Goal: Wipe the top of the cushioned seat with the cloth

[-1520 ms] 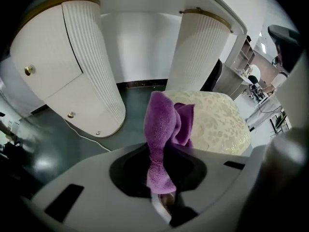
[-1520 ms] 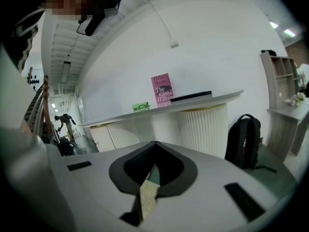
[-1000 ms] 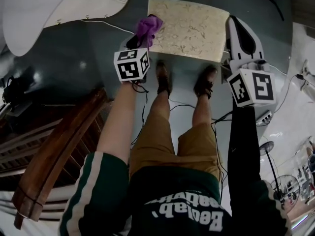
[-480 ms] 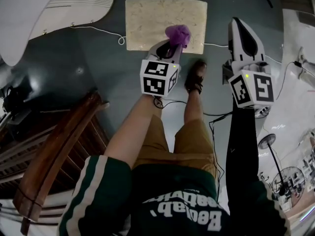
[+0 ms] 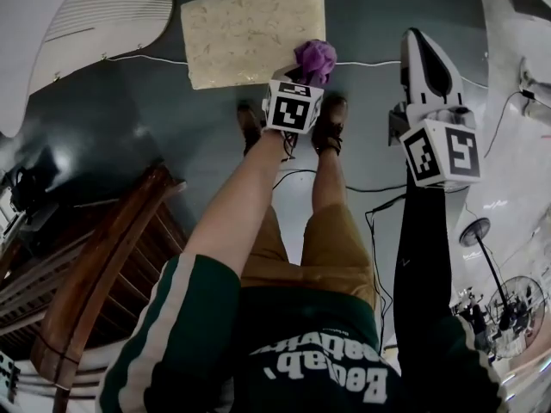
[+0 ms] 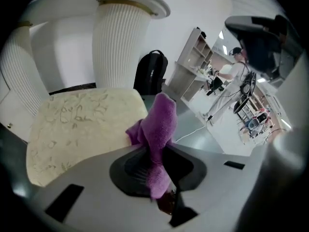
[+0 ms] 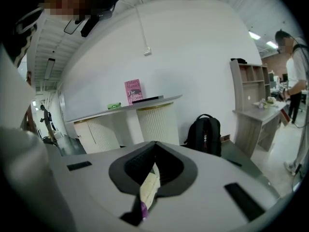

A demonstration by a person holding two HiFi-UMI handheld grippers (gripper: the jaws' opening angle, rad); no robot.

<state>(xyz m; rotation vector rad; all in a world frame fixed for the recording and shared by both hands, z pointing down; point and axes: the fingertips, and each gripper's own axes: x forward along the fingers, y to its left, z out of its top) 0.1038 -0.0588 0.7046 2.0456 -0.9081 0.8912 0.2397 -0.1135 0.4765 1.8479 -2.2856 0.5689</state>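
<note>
Left hand-held gripper (image 5: 300, 74), jaws clamped on the purple cloth (image 5: 315, 57), has swept along the cushioned seat (image 5: 250, 24) from its left near corner to its right near corner within the last second. That looks like one pass along the near edge only, so the far part probably remains unwiped. Right hand-held gripper (image 5: 428, 63) hangs aside over the floor (image 5: 370, 24), jaws together on a pale strip (image 7: 148, 187).

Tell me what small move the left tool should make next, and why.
Probably sweep the cloth leftward over the seat. The left tool is shut on the cloth at the seat's right edge, and nearly all of the top lies to its left.
</note>
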